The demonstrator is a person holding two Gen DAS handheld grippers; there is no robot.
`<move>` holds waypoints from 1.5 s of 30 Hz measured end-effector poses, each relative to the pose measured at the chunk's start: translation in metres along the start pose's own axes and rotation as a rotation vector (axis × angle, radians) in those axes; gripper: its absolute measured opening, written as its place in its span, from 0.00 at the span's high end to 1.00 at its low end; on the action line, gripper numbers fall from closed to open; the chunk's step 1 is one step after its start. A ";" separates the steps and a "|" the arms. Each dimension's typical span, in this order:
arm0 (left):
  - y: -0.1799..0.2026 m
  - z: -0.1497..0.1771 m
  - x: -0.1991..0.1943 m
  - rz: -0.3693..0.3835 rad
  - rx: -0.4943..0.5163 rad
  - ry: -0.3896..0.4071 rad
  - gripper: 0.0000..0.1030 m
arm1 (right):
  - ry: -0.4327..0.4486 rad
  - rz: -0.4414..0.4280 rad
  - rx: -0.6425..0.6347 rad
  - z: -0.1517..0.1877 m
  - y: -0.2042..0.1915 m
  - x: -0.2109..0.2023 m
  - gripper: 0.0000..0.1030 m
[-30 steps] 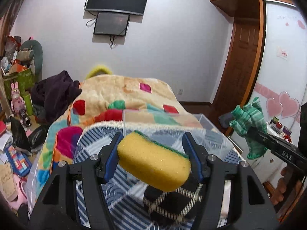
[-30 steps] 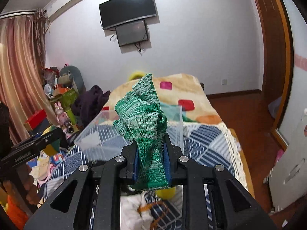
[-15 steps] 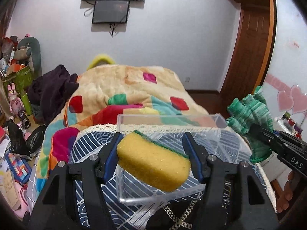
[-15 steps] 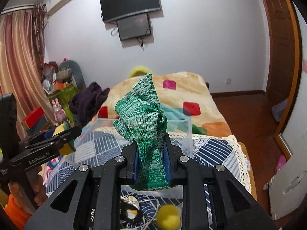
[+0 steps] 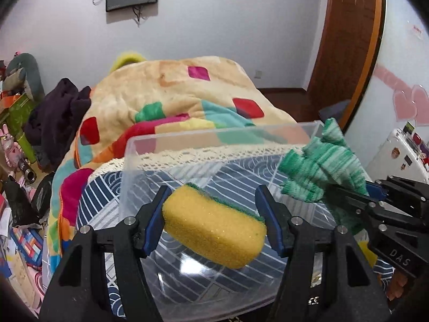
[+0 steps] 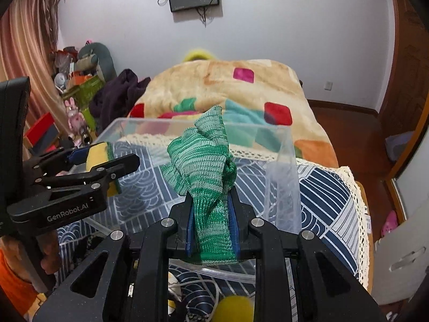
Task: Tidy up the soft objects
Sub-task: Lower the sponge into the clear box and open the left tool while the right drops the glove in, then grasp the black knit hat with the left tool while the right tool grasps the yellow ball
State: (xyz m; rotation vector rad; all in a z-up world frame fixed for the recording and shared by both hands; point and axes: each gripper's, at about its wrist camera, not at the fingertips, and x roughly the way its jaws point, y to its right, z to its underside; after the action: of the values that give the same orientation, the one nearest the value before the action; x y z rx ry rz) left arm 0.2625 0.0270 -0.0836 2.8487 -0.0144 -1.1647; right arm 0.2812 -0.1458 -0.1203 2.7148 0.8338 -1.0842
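Note:
My left gripper (image 5: 213,209) is shut on a yellow sponge (image 5: 214,230) with a green scouring side and holds it above the near part of a clear plastic bin (image 5: 214,139). My right gripper (image 6: 210,212) is shut on a green knitted cloth (image 6: 203,161) and holds it over the bin's near edge (image 6: 281,177). The cloth (image 5: 321,169) and right gripper (image 5: 375,204) show at the right of the left wrist view; the left gripper (image 6: 107,163) with the sponge (image 6: 100,153) shows at the left of the right wrist view.
The bin stands on a blue-and-white patterned cloth with a lace edge (image 6: 335,201). A bed with a colourful blanket (image 5: 187,94) lies behind. A yellow ball (image 6: 236,308) and cords lie below the right gripper. Clutter (image 5: 16,161) fills the floor at the left.
Both grippers have moved forward and down towards the bin, which now fills the view beneath them. They have come closer together. Both holds are unchanged.

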 end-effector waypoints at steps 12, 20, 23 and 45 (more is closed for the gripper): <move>-0.001 -0.001 -0.030 0.039 0.004 0.046 0.22 | 0.002 -0.015 -0.023 0.004 0.001 -0.016 0.52; -0.005 0.004 -0.081 0.045 -0.007 0.158 0.08 | 0.149 0.019 -0.027 -0.001 -0.002 -0.062 0.30; -0.005 0.013 -0.089 0.051 -0.002 0.161 0.07 | 0.177 0.029 -0.051 0.007 -0.006 -0.078 0.28; 0.022 0.099 -0.059 0.091 0.059 -0.006 0.19 | 0.034 0.072 0.078 0.081 0.030 -0.056 0.27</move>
State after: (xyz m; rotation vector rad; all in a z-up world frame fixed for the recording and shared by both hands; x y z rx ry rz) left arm 0.1512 0.0016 -0.1117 2.8610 -0.1801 -1.1731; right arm 0.2145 -0.2195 -0.1466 2.8104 0.7062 -1.0809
